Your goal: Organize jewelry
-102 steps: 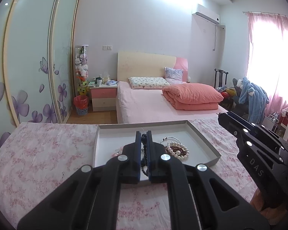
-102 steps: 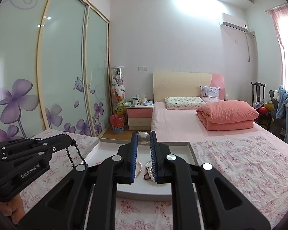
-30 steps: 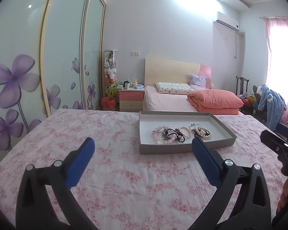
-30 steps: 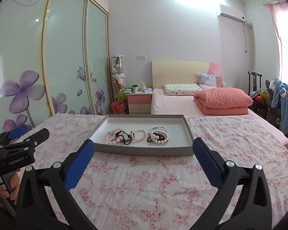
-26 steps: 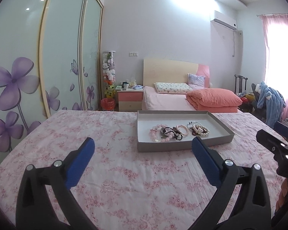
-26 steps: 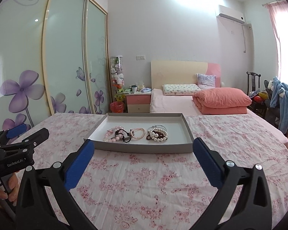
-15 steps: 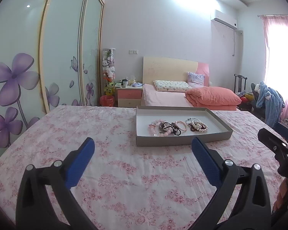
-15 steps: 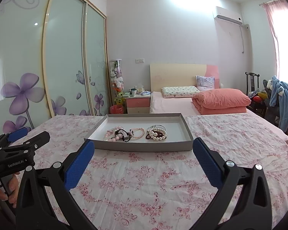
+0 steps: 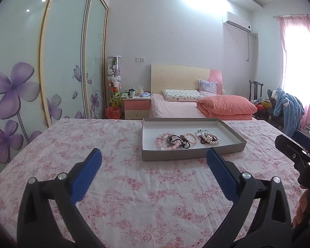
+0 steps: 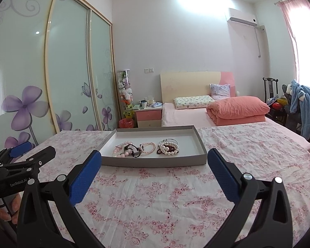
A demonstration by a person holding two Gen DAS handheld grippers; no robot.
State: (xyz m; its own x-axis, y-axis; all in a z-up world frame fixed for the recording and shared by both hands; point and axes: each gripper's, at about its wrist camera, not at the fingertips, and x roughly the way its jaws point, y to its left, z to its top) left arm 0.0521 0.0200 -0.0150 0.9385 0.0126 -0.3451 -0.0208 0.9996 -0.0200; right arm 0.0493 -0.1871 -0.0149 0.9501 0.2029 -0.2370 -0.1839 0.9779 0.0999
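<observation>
Now | bracelets [image 10: 146, 147] lie gathered in the grey tray [image 10: 153, 162] on the far floral cloth [image 10: 165, 202], seemingly sorted | left gripper [image 9: 154, 172] and right gripper [image 10: 155, 171] near, splayed wide, empty, well apart from tray.

Both wrist cameras are looking forward, level over the floral tabletop [image 9: 134, 186], sharing the tray [image 9: 193, 154] [image 10: 155, 162] and the far bed [image 10: 186, 115].
</observation>
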